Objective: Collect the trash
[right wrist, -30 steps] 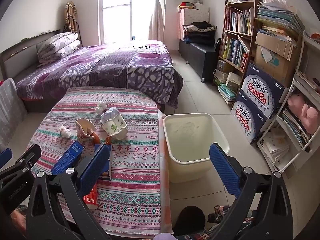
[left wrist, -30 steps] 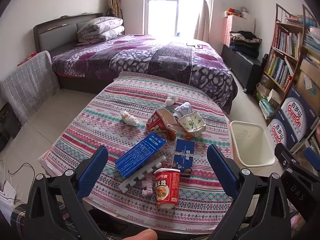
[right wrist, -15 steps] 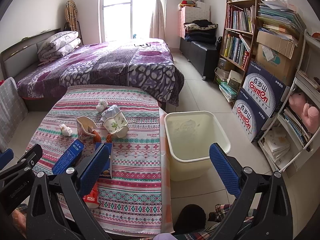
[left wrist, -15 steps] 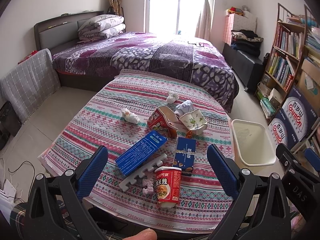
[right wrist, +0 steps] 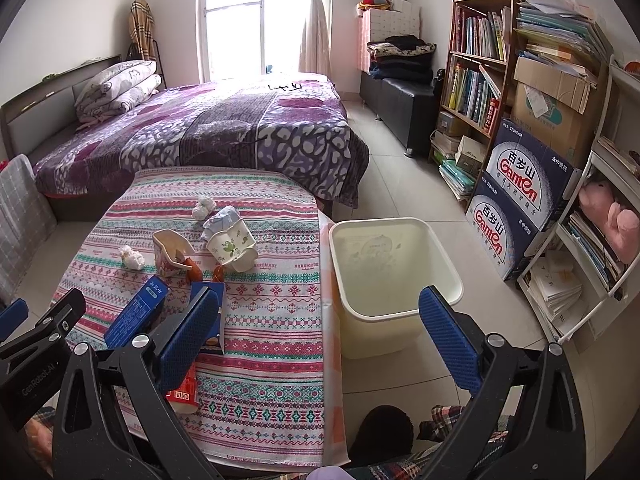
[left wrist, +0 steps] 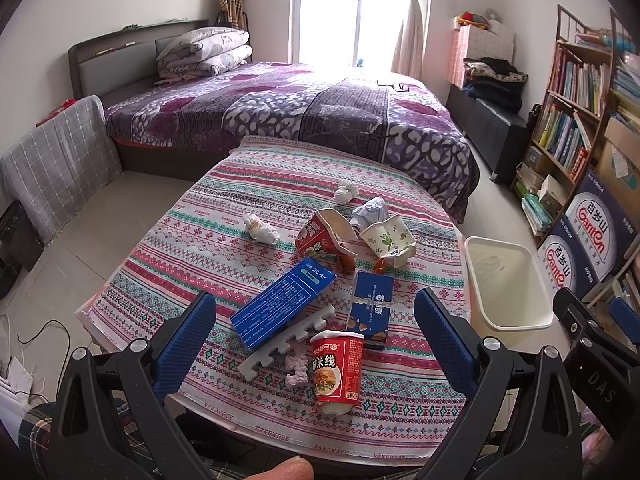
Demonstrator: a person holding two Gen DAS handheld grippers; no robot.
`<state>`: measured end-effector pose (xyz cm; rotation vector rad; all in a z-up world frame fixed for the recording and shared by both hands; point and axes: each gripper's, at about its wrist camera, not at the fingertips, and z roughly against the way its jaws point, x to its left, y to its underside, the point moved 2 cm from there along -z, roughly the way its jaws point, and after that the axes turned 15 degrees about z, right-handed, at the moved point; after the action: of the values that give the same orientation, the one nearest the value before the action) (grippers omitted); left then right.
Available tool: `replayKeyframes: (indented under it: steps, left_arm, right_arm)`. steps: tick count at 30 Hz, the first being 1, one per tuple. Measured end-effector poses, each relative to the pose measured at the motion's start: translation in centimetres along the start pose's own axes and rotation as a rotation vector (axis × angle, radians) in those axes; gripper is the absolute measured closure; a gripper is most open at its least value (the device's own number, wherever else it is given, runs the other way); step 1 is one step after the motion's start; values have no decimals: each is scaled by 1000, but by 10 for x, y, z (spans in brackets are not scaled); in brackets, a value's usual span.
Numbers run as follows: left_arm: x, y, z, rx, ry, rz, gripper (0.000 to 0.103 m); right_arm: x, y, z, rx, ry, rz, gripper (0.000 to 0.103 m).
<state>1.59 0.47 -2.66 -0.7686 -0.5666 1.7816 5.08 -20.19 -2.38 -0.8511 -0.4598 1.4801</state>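
Note:
Trash lies on a table with a striped cloth (left wrist: 192, 240): a red noodle cup (left wrist: 337, 366) at the near edge, a long blue box (left wrist: 282, 302), a small blue carton (left wrist: 372, 308), a grey foam comb strip (left wrist: 286, 342), a crushed red cup (left wrist: 324, 232), a white paper cup (left wrist: 386, 240) and tissue wads (left wrist: 260, 228). An empty cream bin (right wrist: 394, 272) stands on the floor right of the table. My left gripper (left wrist: 316, 332) is open above the near table edge, over the noodle cup. My right gripper (right wrist: 320, 332) is open and empty, between table and bin.
A bed with a purple cover (left wrist: 300, 108) lies beyond the table. Bookshelves (right wrist: 480, 60) and stacked water cartons (right wrist: 520, 184) line the right wall. A black bench (right wrist: 400, 100) stands by the far wall. Tiled floor surrounds the bin.
Both grippers have risen and tilted slightly; the table and bin sit a little lower in view. Both stay open and empty. No trash has moved.

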Motion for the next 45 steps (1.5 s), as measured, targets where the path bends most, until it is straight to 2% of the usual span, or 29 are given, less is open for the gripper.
replayKeyframes:
  steps: [20,25,45]
  left_arm:
    - [1,3,-3,9,-5,0,7]
    - [1,3,-4,13,-7,0,7]
    - [3,3,-7,22,-11,2,7]
  right_arm:
    - [-3,-5,0,3,-2,-1,7]
    - [8,11,-5,6,-4,1,7]
    - [6,8,-7,11,-7,0,7]
